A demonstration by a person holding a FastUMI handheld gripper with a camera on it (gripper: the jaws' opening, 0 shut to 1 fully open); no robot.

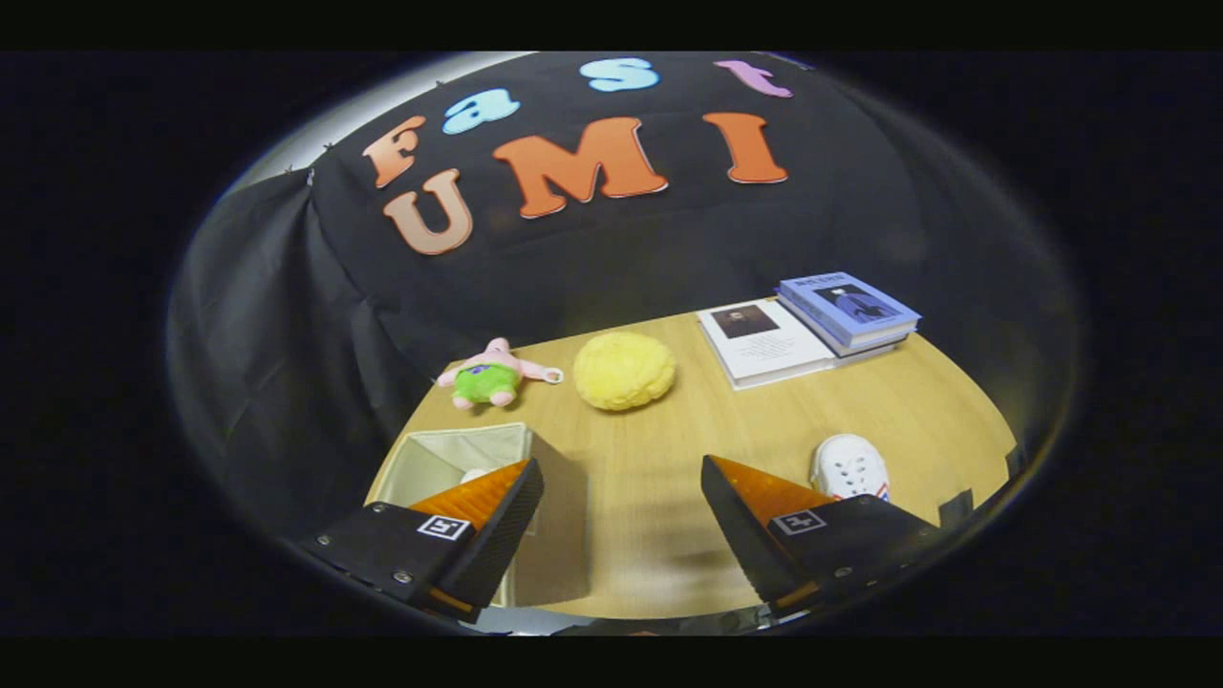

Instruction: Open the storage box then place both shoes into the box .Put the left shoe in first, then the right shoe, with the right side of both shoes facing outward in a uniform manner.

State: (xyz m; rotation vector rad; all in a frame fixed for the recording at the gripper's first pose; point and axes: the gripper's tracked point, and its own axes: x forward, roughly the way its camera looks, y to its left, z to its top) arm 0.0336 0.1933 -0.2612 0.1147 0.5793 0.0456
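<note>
Item: your gripper (621, 506), fingers spread wide, grasping nothing, above the bare wooden tabletop (650, 449).
Item: beige fabric storage box (449, 463), lid off, partly behind your left finger; something pale lies inside, likely the first shoe, though you cannot confirm it.
Item: white perforated clog shoe (848, 468), on the table just beyond your right finger.
Item: pink-and-green plush toy (492, 375), yellow sponge ball (624, 370), stacked books (812, 327), well beyond.
Step judged: fetching the remaining shoe. Next, swing right, straddle it, close.
</note>
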